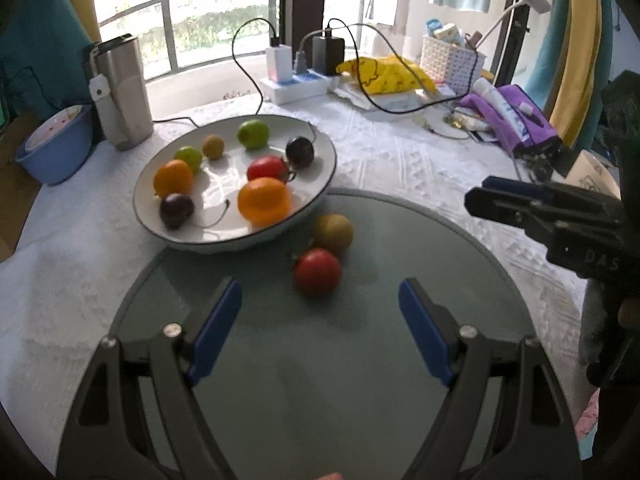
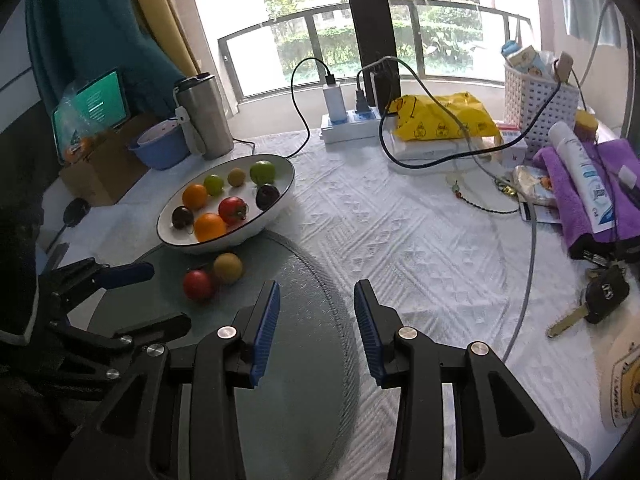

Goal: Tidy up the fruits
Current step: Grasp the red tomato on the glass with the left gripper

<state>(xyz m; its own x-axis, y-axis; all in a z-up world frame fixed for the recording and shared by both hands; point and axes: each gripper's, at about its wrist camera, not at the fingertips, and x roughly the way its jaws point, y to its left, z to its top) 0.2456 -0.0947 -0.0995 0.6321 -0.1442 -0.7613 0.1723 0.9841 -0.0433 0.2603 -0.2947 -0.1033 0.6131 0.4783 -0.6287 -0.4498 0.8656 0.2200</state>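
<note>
A white bowl (image 1: pixel 320 200) (image 2: pixel 280 204) holds several fruits: oranges, green, dark purple, a red tomato (image 1: pixel 266 168) and a small brown one. On the grey glass mat (image 1: pixel 320 380) (image 2: pixel 300 360) in front of it lie a red tomato (image 1: pixel 318 272) (image 2: pixel 197 285) and a brownish-yellow fruit (image 1: pixel 334 233) (image 2: pixel 227 267), touching. My left gripper (image 1: pixel 320 300) (image 2: pixel 136 292) is open and empty, just short of the red tomato. My right gripper (image 2: pixel 316 296) is open and empty over the mat's right edge; it also shows in the left wrist view (image 1: pixel 488 196).
A steel tumbler (image 1: pixel 120 92) and blue bowl (image 1: pixel 56 148) stand behind the fruit bowl. A power strip with chargers and cables (image 2: pixel 352 120), yellow bag (image 2: pixel 440 120), white basket (image 2: pixel 536 104), purple towel (image 2: pixel 592 192) and car key (image 2: pixel 596 296) fill the back and right.
</note>
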